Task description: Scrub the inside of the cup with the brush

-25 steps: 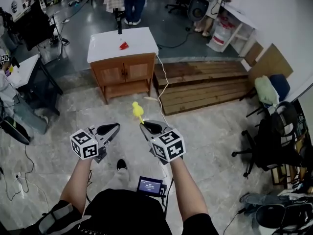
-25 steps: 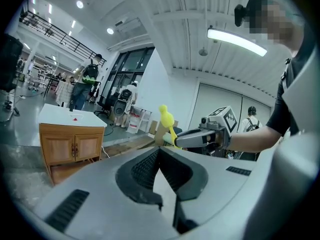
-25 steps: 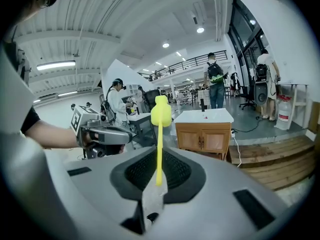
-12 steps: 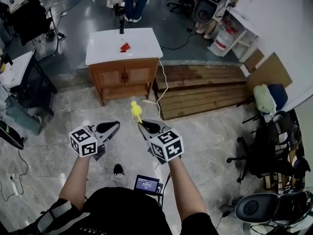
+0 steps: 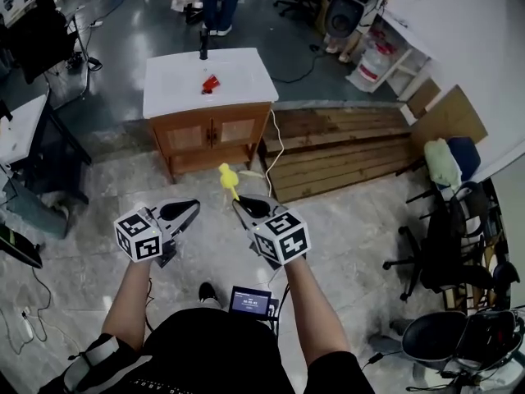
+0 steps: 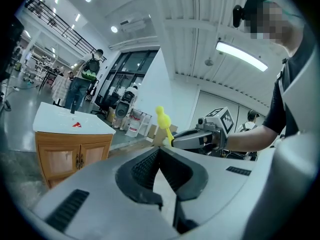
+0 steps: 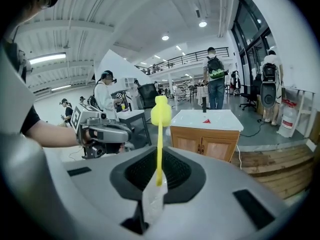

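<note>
Head view, cabinet (image 5: 207,132) nearer, brush (image 5: 228,179) still held

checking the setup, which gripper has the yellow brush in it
The right gripper: its jaws clamp the yellow brush, which sticks out ahead of it. The left gripper is shut on nothing.

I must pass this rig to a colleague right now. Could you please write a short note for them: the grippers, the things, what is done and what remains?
Left gripper: fingers shut, nothing between them.
Right gripper: shut on the yellow brush, its head pointing forward.
Both are in the air above the floor, short of the wooden cabinet. A small red thing lies on its white top. No cup can be made out.
Done: brush in hand.
Left: find the cup, hold it, scrub inside.
</note>
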Demonstrator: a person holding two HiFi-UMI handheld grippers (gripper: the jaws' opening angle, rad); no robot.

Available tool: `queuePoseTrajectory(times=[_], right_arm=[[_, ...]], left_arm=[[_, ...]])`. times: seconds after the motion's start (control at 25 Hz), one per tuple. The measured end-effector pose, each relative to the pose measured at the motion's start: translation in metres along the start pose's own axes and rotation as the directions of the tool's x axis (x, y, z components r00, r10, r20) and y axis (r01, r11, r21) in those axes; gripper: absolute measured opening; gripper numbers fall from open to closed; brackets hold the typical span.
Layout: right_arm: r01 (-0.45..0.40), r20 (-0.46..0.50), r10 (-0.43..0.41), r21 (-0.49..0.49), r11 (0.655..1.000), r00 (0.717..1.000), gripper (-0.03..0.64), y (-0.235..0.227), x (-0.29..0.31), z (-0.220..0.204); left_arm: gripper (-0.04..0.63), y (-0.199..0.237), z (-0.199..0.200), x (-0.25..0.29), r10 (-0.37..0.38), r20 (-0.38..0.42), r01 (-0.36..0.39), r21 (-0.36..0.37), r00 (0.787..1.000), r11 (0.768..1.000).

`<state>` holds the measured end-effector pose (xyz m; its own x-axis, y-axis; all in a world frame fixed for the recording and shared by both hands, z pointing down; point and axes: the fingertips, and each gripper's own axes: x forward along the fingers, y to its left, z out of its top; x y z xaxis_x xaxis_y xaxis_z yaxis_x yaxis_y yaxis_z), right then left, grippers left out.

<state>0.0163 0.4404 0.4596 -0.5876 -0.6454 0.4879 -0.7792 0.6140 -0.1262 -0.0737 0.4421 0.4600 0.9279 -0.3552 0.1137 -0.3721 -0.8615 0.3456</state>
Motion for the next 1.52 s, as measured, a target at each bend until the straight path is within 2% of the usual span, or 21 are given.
queuePoseTrajectory(times=[0.2,0.48,0.6,0.96,1.28,1.52], right_arm=[[0.012,-0.014,-0.012,0.01,1.0,1.0,0.037,-0.007,0.015,0.003],[-0.009,-0.016,0.01,0.026,1.0,1.0,0.037,-0.028,0.044,0.008],[-0.026,-0.008,0.026,0.028,0.999,1.0,0.037,-0.044,0.058,0.016],[-0.069,0.039,0.068,0.039,0.997,0.997,0.037,-0.12,0.094,0.055],[-0.118,0.093,0.113,0.051,0.992,0.989,0.037,-0.188,0.111,0.082],[-0.145,0.11,0.136,0.081,0.986,0.985,0.037,-0.219,0.118,0.082]], left_arm=[[0.003,0.026,0.006,-0.009,0.029,0.038,-0.028,-0.015,0.999,0.999],[0.003,0.058,0.006,0.001,0.044,0.023,-0.043,-0.036,0.999,0.998],[0.003,0.078,0.01,0.008,0.081,0.024,-0.081,-0.036,0.996,0.996],[0.003,0.14,0.047,0.051,0.161,0.023,-0.16,-0.034,0.987,0.987],[0.003,0.168,0.08,0.102,0.165,0.013,-0.165,-0.014,0.986,0.986],[0.003,0.18,0.084,0.126,0.179,-0.01,-0.179,-0.012,0.984,0.984]])
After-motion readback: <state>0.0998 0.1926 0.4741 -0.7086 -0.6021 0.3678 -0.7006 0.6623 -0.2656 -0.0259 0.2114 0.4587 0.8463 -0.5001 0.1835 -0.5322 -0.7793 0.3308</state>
